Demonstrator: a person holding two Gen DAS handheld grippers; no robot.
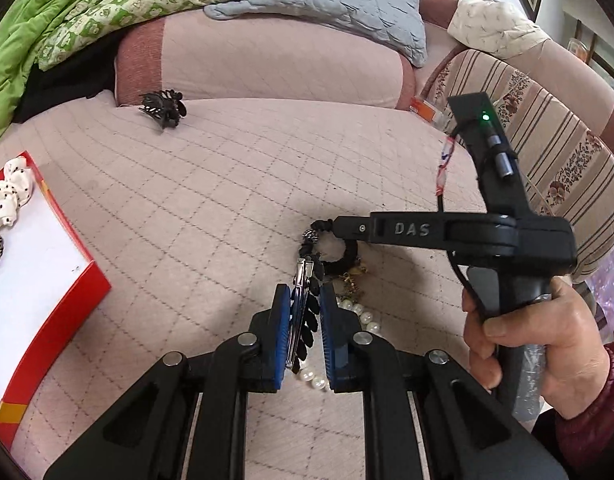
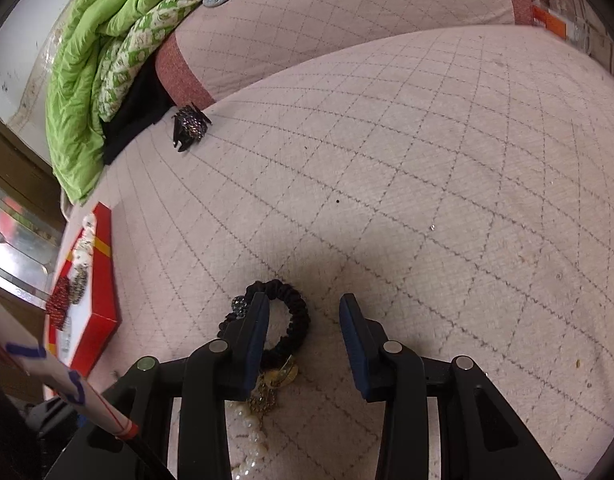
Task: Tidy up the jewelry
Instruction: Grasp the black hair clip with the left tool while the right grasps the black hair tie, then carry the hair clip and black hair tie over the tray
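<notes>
My left gripper [image 1: 305,296] is shut on a silver hair clip with black leaf trim [image 1: 301,320], held just above the quilted pink sofa seat. Beyond it lie a black scrunchie [image 1: 349,254], a gold piece [image 1: 353,280] and a pearl strand [image 1: 365,314]. A hand holds my right gripper [image 1: 339,228], whose tip reaches over the scrunchie. In the right wrist view that gripper [image 2: 305,304] stands open; its left finger [image 2: 257,328] overlaps the black scrunchie [image 2: 297,312], and the pads press on nothing. The gold piece [image 2: 279,376] and pearls [image 2: 251,432] lie under it.
A red box with a white floor [image 1: 67,308] [image 2: 103,280] sits at the left and holds a dotted white scrunchie [image 1: 9,192] and other pieces. A black claw clip [image 1: 163,108] [image 2: 191,126] lies by the back cushion. A green quilt [image 1: 47,20] and a grey pillow [image 1: 339,0] are behind.
</notes>
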